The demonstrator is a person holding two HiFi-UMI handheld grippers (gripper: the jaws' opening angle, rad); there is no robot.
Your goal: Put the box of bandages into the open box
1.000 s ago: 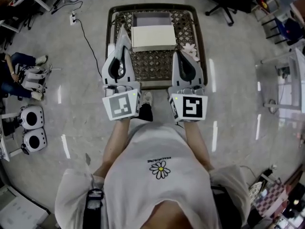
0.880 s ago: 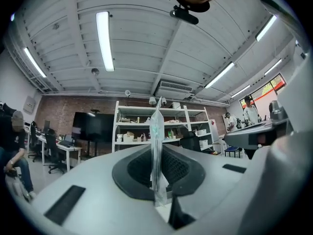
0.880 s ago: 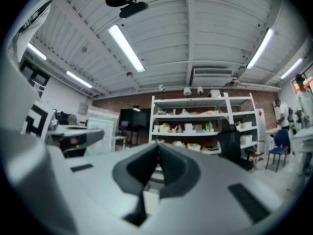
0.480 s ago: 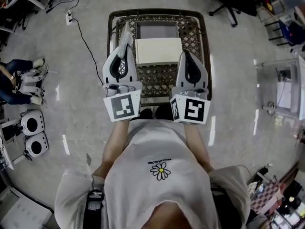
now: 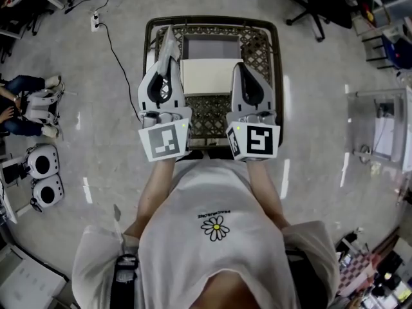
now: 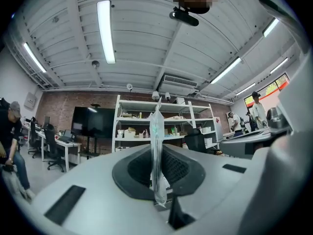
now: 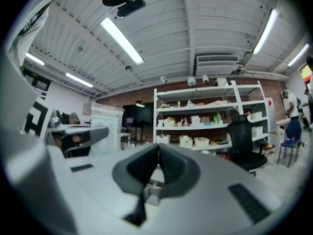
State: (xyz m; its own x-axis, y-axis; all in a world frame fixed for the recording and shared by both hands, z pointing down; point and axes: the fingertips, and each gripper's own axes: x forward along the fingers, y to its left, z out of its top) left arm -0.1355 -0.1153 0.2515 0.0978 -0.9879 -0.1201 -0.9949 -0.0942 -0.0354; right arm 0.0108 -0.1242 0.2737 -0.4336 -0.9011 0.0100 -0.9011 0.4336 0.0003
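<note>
We stand at a dark lattice-topped table (image 5: 277,56) with an open white cardboard box (image 5: 207,46) at its far middle. Our left gripper (image 5: 168,62), left of the box, pinches a thin clear plastic packet (image 6: 156,146) upright. Our right gripper (image 5: 241,68), at the box's right, is closed on nothing.

A lattice table (image 5: 209,113) stood on the grey floor (image 5: 322,140). A power strip (image 5: 96,23) lay off its far left corner, an office chair (image 5: 308,4) off its far right. Shelves (image 6: 133,127) lined a brick wall (image 6: 61,106).
</note>
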